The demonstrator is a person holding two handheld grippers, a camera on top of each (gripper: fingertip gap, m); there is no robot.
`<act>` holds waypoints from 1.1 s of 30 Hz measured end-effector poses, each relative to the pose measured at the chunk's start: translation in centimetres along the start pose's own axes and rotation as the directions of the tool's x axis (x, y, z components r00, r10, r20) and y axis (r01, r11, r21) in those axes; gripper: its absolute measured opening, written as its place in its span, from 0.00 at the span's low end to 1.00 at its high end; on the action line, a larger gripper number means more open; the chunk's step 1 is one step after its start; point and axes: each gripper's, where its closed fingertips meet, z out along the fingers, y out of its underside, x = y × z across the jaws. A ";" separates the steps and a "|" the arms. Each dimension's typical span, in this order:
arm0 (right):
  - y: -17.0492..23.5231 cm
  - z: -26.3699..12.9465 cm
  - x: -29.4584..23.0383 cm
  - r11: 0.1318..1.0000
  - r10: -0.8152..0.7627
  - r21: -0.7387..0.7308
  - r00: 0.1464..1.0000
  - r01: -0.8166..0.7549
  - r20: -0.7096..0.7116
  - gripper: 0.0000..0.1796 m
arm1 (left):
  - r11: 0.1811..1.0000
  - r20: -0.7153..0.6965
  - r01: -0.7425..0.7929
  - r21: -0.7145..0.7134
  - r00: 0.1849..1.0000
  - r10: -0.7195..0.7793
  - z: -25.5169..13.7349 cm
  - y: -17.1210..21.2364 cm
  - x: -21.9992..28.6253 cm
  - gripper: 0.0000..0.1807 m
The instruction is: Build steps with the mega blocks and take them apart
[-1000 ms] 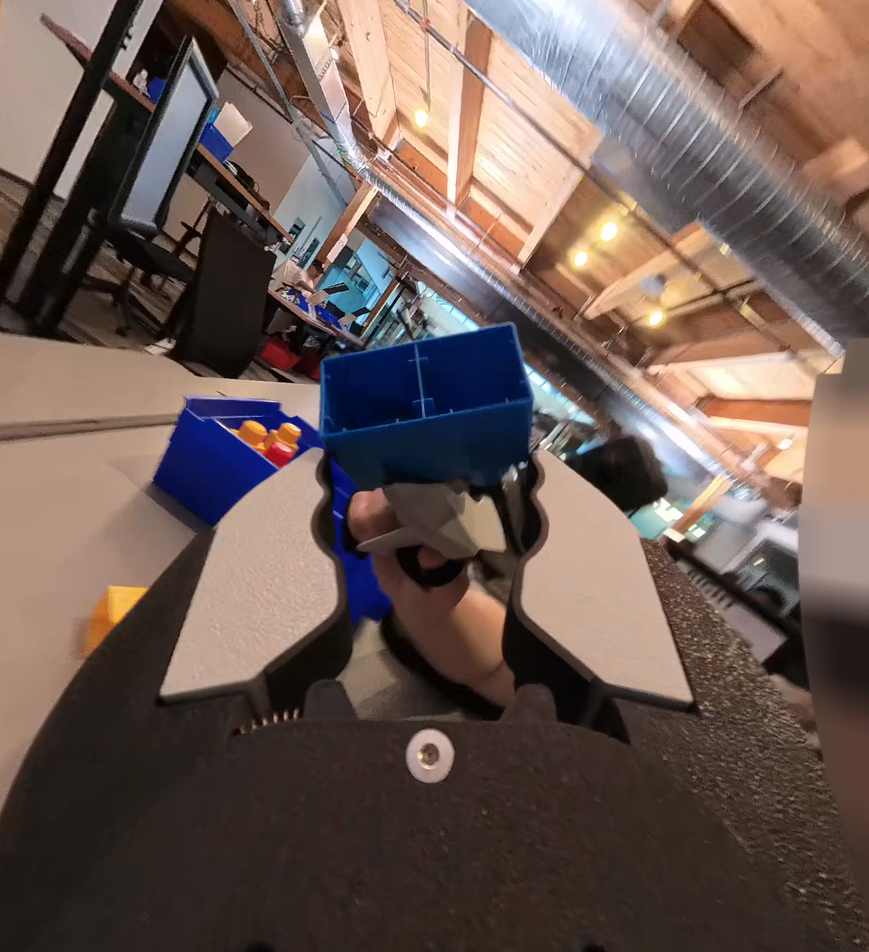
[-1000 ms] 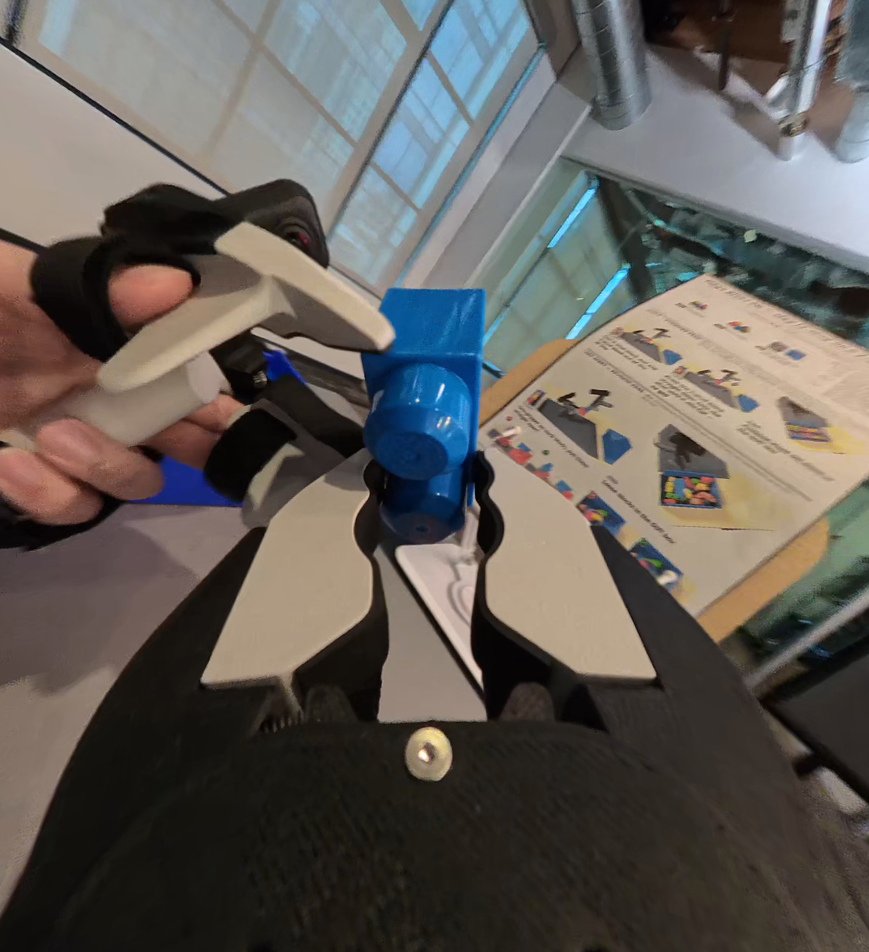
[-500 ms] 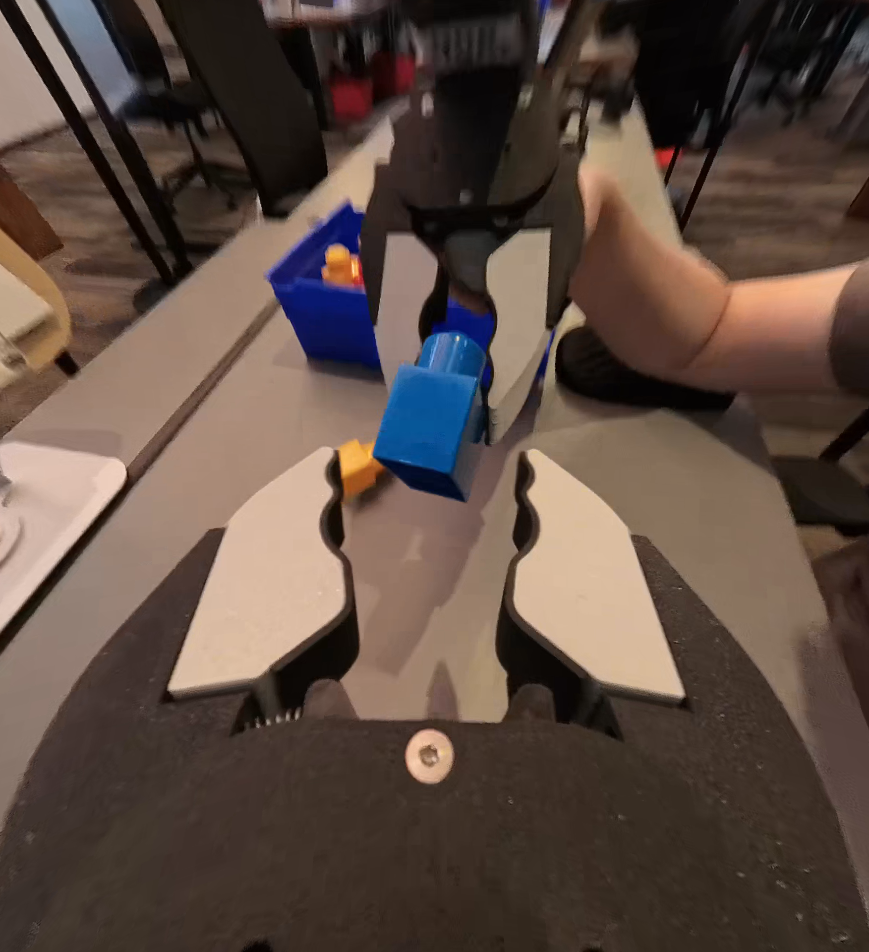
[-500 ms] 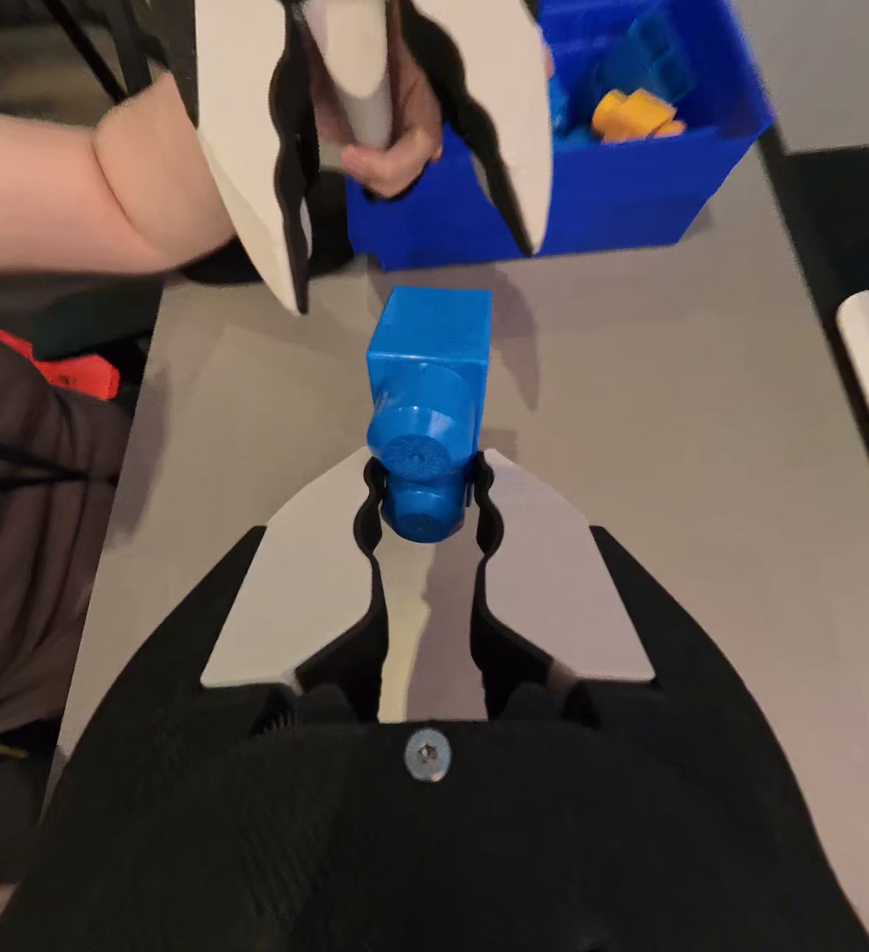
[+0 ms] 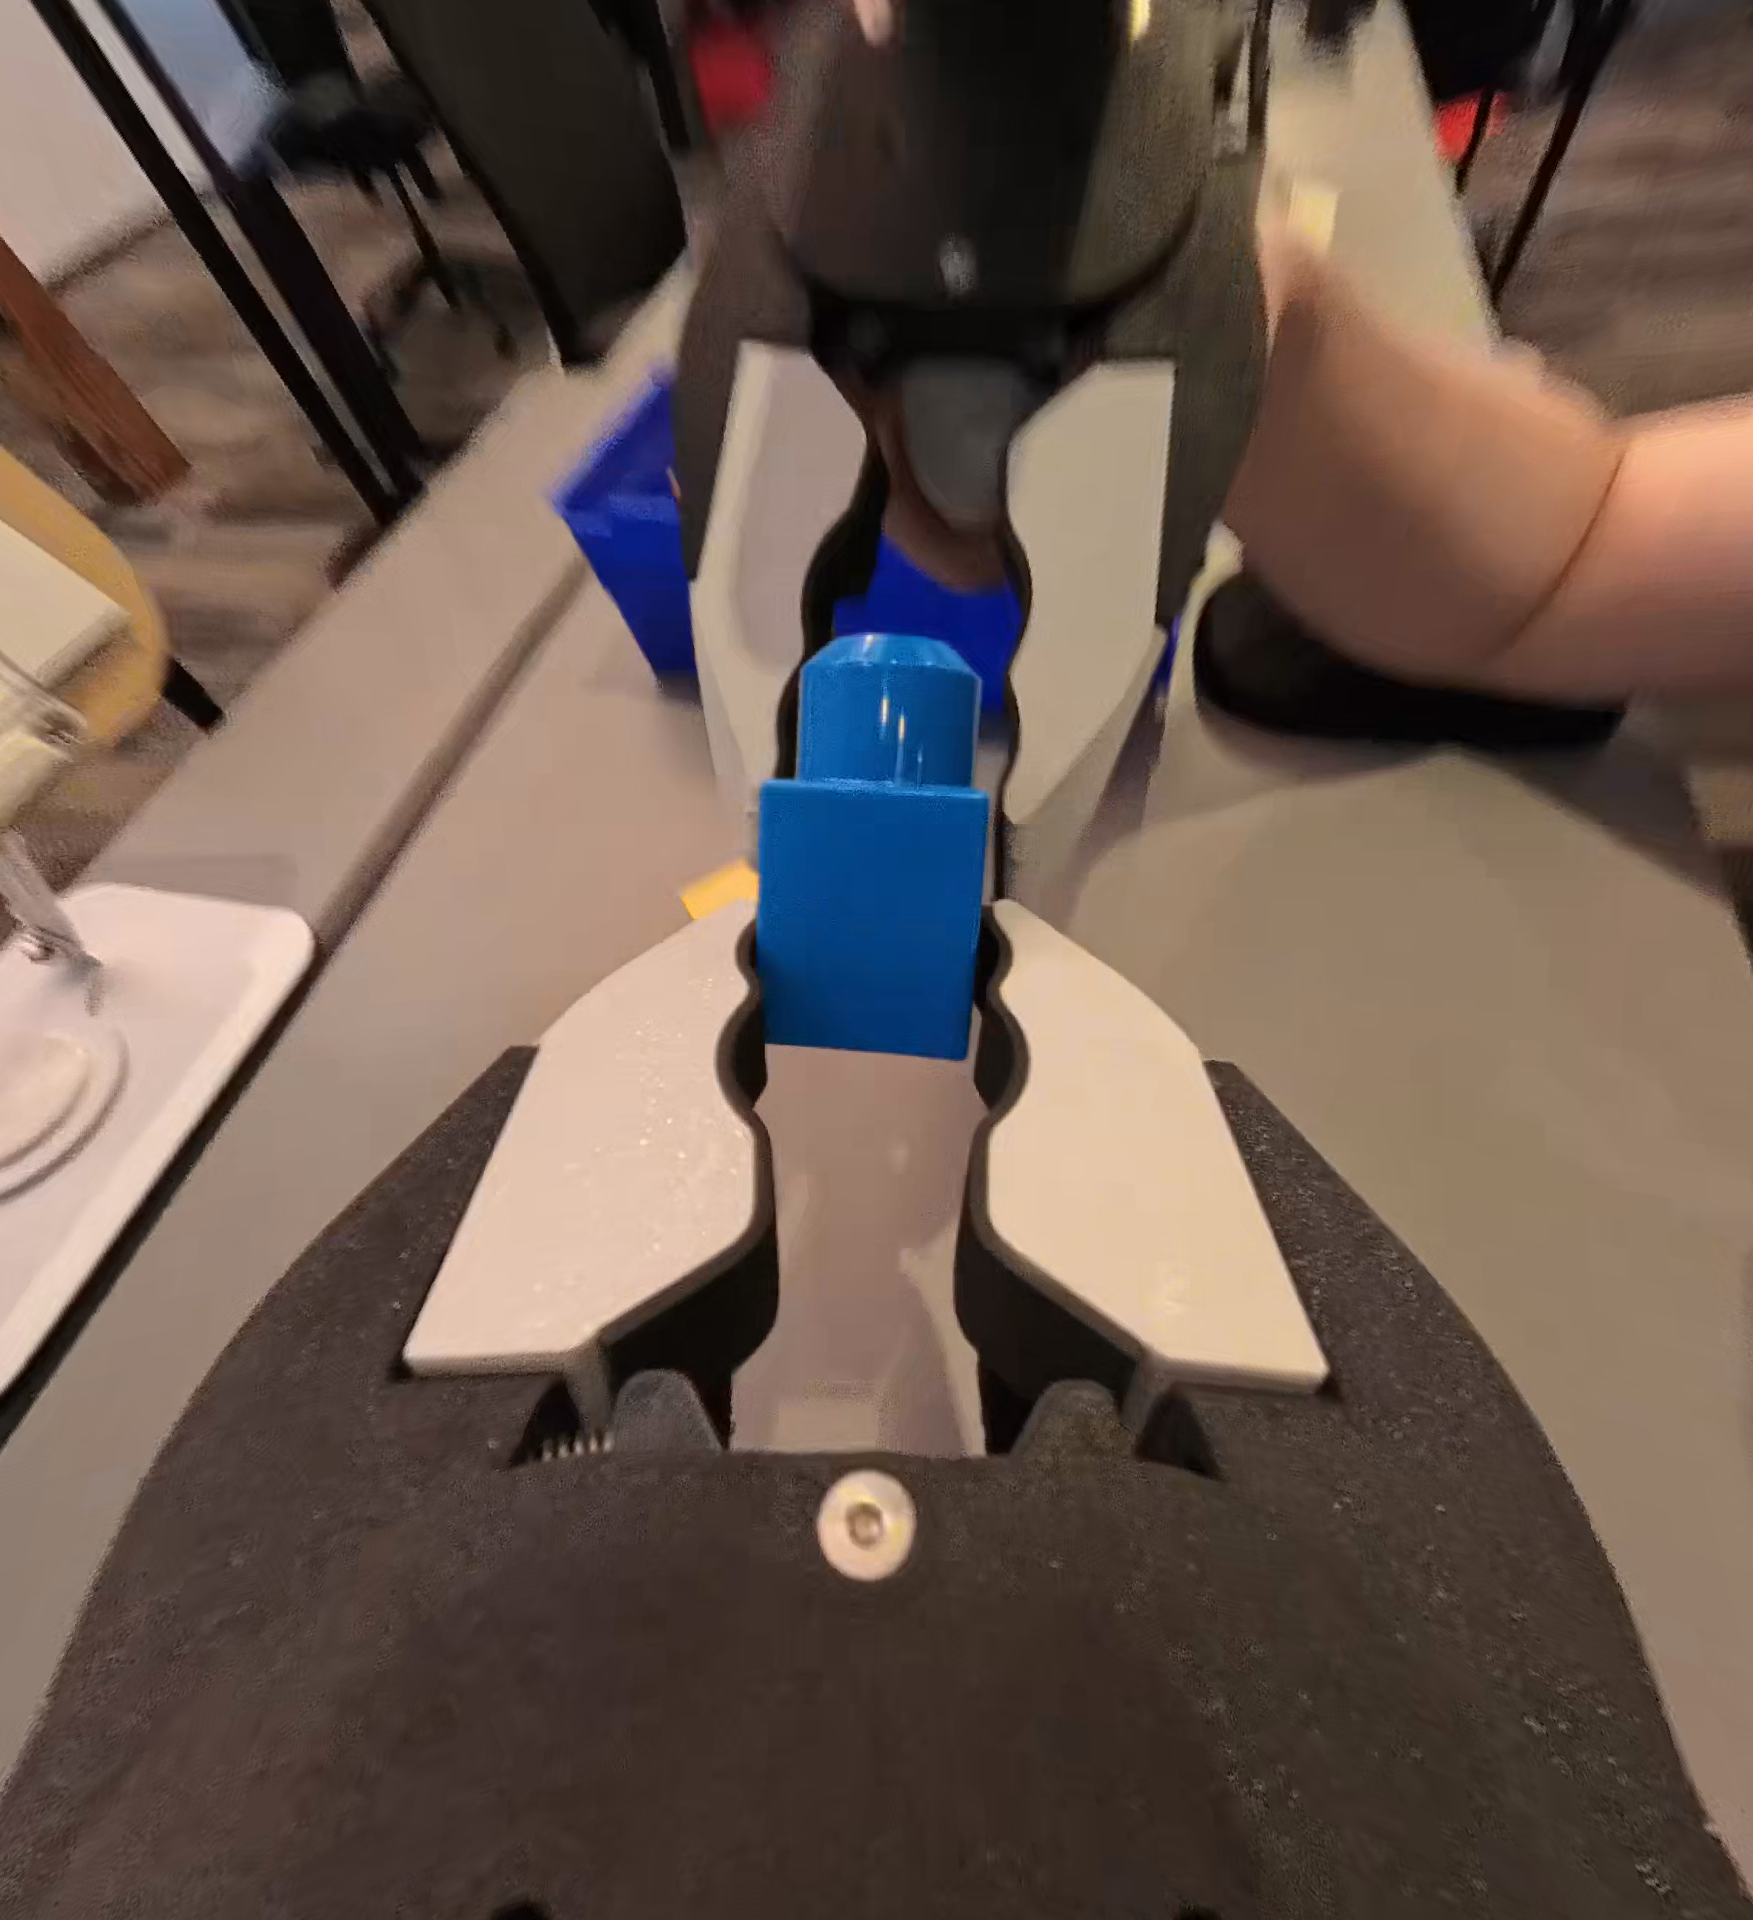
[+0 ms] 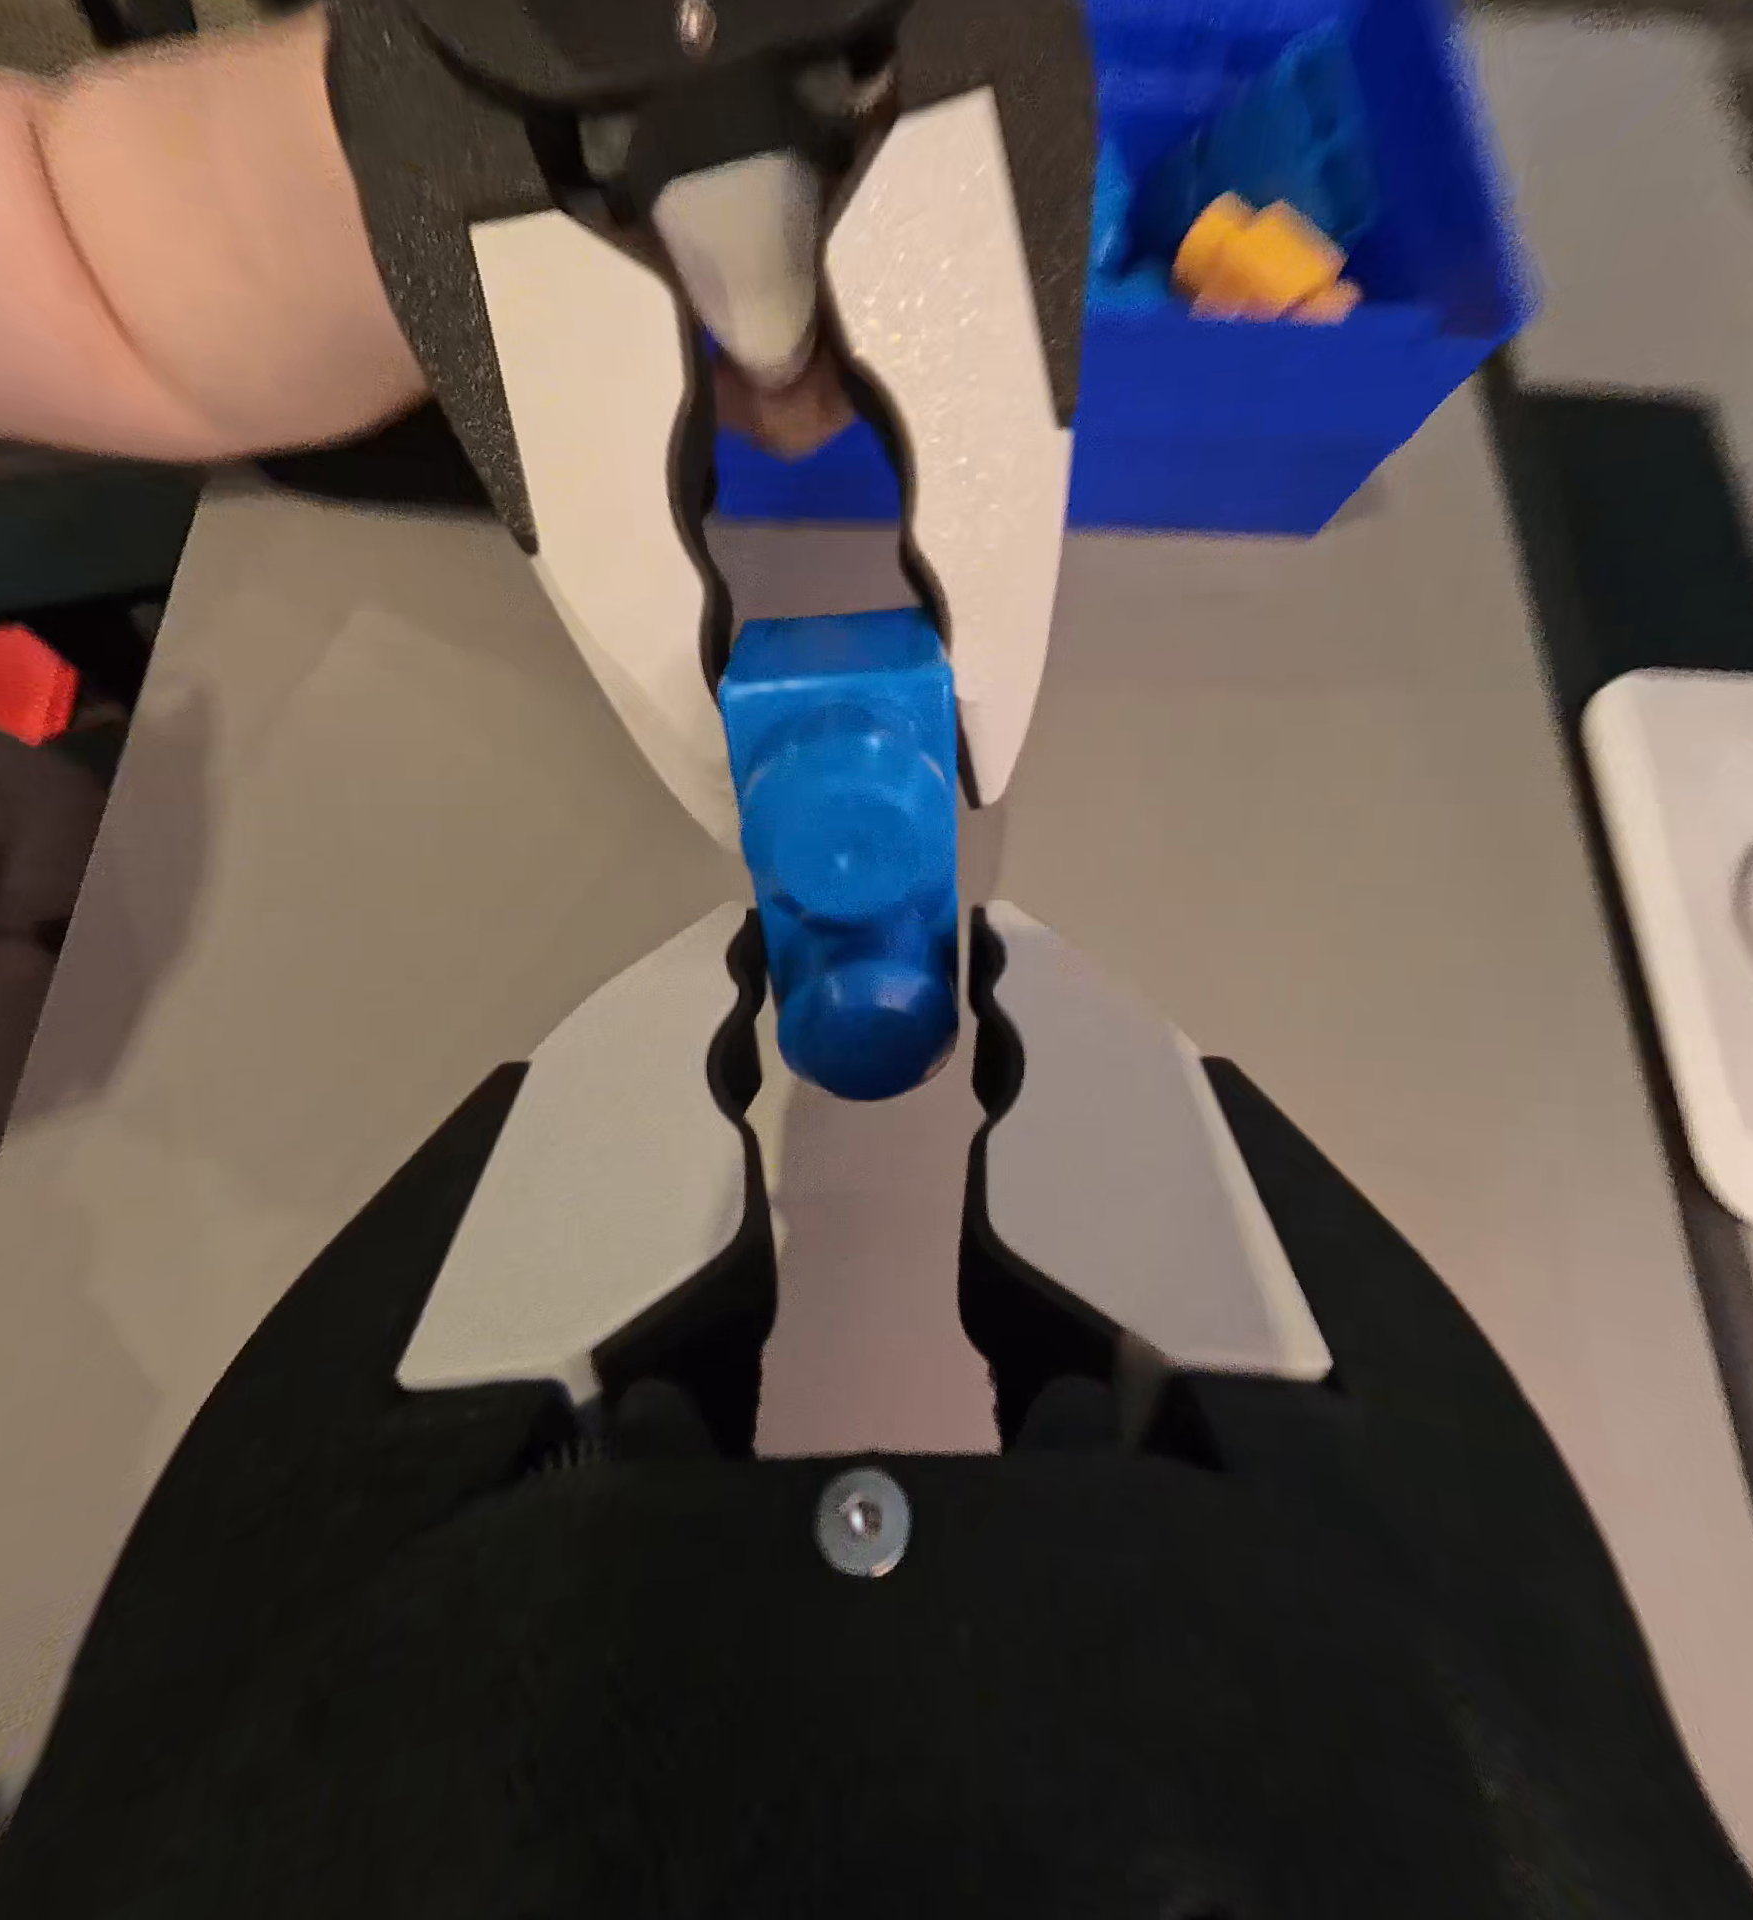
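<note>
Two handheld grippers are meeting nose to nose above a grey surface (image 5: 1371,1039), and one blue mega block (image 5: 870,914) is sitting between them.

In the left wrist view, the left gripper (image 5: 870,971) is pointing away from the camera. Its jaws are pressing on the two sides of the block's square body, with the block's round stud pointing toward the far side. The right gripper (image 5: 898,717) is facing it from the far side, its jaws pinching that stud. A person's bare forearm (image 5: 1537,551) is reaching in from the right behind it.

In the right wrist view, the same blue mega block (image 6: 841,831) is appearing from its studded side. The right gripper (image 6: 856,997) is holding the stud nearest the camera between its jaws, while the left gripper (image 6: 830,675) is clamping the block's far end. The block is being held off the surface.

One blue bin (image 6: 1267,416) is standing on the surface on the far right of this view, with a few orange blocks (image 6: 1256,270) blurred inside it; their count cannot be told. One small orange piece (image 5: 718,888) is lying on the surface just left of the held block in the left wrist view. One white tray (image 5: 72,1091) is resting at the left edge of that view.
</note>
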 end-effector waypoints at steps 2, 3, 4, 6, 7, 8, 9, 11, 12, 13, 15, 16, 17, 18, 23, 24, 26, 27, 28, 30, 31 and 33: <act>-1.9 -1.0 0.9 0.991 -0.003 0.134 0.999 0.010 -0.050 0.31 | 0.982 0.027 0.011 0.189 1.000 -0.016 -1.7 -2.9 -0.6 0.20; -2.8 -1.5 1.2 0.980 -0.012 0.197 0.998 0.026 -0.069 0.33 | 0.964 0.028 -0.002 0.266 1.000 -0.006 -2.5 -4.0 -0.5 0.20; -3.6 -2.0 1.2 0.964 -0.028 0.261 0.997 0.047 -0.076 0.33 | 0.951 0.043 -0.010 0.308 0.999 -0.004 -3.1 -4.6 -0.6 0.20; -5.3 -3.0 0.6 0.917 -0.069 0.388 0.995 0.092 -0.073 0.33 | 0.946 0.089 -0.042 0.321 0.996 0.014 -3.7 -5.0 -1.0 0.20; -5.9 -3.3 0.3 0.894 -0.086 0.435 0.994 0.107 -0.069 0.32 | 0.940 0.098 -0.062 0.334 0.995 0.031 -3.9 -5.2 -0.8 0.20; -6.2 -3.5 0.1 0.882 -0.093 0.457 0.993 0.115 -0.071 0.27 | 0.933 0.082 -0.066 0.353 0.996 0.040 -3.9 -5.5 -0.5 0.20; -6.3 -3.6 0.1 0.878 -0.095 0.464 0.993 0.120 -0.076 0.21 | 0.931 0.065 -0.055 0.360 0.997 0.034 -3.9 -5.6 -0.2 0.20; -6.4 -3.8 -0.2 0.873 -0.110 0.469 0.991 0.131 -0.072 0.20 | 0.936 0.036 -0.042 0.351 0.999 0.032 -3.8 -5.4 0.0 0.20; -6.3 -3.9 -0.3 0.880 -0.112 0.457 0.991 0.133 -0.073 0.20 | 0.941 0.038 -0.045 0.337 0.999 0.034 -3.7 -5.2 0.0 0.20; -6.1 -3.8 -0.2 0.890 -0.105 0.437 0.992 0.128 -0.076 0.20 | 0.947 0.056 -0.054 0.317 0.998 0.038 -3.6 -5.0 -0.2 0.21; -5.8 -3.7 -0.1 0.910 -0.093 0.397 0.992 0.119 -0.084 0.20 | 0.958 0.077 -0.076 0.276 0.995 0.057 -3.4 -4.5 -0.3 0.21; -5.7 -3.6 -0.1 0.920 -0.093 0.374 0.992 0.119 -0.087 0.20 | 0.963 0.076 -0.079 0.257 0.995 0.061 -3.3 -4.2 -0.2 0.21; -5.5 -3.5 -0.2 0.929 -0.098 0.350 0.991 0.124 -0.093 0.20 | 0.968 0.073 -0.079 0.236 0.995 0.064 -3.1 -3.9 -0.2 0.21; -5.3 -3.4 -0.2 0.935 -0.104 0.328 0.989 0.132 -0.100 0.20 | 0.972 0.066 -0.076 0.223 0.996 0.063 -2.9 -3.7 -0.1 0.21; -4.8 -3.4 -0.5 0.950 -0.109 0.283 0.990 0.130 -0.088 0.20 | 0.976 0.022 -0.059 0.208 0.998 0.056 -2.5 -3.4 0.4 0.20; -4.7 -3.4 -0.5 0.951 -0.108 0.280 0.991 0.126 -0.080 0.20 | 0.977 0.018 -0.057 0.204 0.998 0.054 -2.4 -3.3 0.4 0.20; -4.5 -3.3 -0.6 0.954 -0.104 0.277 0.993 0.118 -0.064 0.20 | 0.979 0.003 -0.047 0.200 0.999 0.047 -2.2 -3.1 0.5 0.20; -4.4 -3.3 -0.6 0.954 -0.101 0.276 0.993 0.113 -0.055 0.20 | 0.978 -0.008 -0.040 0.203 0.999 0.042 -2.2 -3.1 0.6 0.20; -4.4 -3.3 -0.6 0.955 -0.097 0.278 0.994 0.106 -0.046 0.20 | 0.978 -0.014 -0.033 0.207 0.999 0.037 -2.2 -3.1 0.6 0.20; -4.3 -3.3 -0.6 0.955 -0.086 0.282 0.996 0.091 -0.029 0.20 | 0.976 -0.029 -0.016 0.216 0.999 0.023 -2.1 -3.1 0.7 0.20; -4.3 -3.3 -0.6 0.956 -0.081 0.282 0.996 0.084 -0.023 0.20 | 0.977 -0.036 -0.008 0.213 0.999 0.016 -2.0 -3.1 0.7 0.20; -4.1 -3.1 -0.6 0.960 -0.072 0.271 0.997 0.074 -0.020 0.20 | 0.981 -0.042 0.004 0.195 0.999 0.004 -1.9 -2.8 0.6 0.20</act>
